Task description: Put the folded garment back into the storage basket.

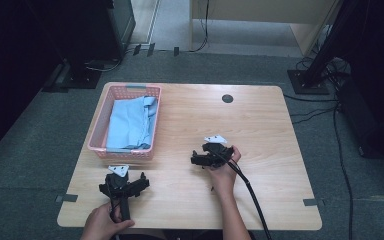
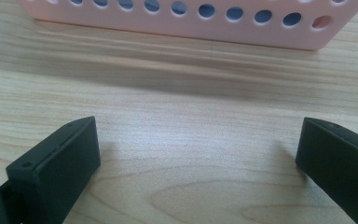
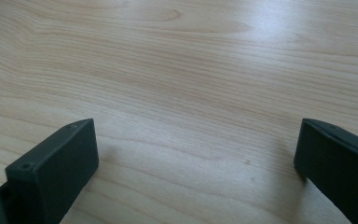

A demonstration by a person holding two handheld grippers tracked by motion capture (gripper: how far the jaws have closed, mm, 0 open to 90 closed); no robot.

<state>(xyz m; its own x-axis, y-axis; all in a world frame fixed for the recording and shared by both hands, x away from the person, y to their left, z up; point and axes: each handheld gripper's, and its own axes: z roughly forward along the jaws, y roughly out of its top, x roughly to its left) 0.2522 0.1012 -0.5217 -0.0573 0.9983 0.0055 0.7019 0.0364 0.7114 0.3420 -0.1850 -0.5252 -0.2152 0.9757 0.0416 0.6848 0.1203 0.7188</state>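
A lab-like room: grey carpet floor (image 1: 25, 150), taped-down wooden table (image 1: 260, 120), black equipment stands (image 1: 310, 75), loose cables (image 1: 340, 130).

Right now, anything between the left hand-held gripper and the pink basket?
Nothing: bare light wooden tabletop lies between the open left hand-held gripper and the pink perforated plastic basket in the left gripper view; the high view agrees.

The basket (image 1: 126, 91) is pink, with rows of round holes, and the cloth (image 1: 130, 122) inside the basket is light blue. Beside the basket, the table (image 1: 260, 125) shows pale wood grain. Both grippers are black.
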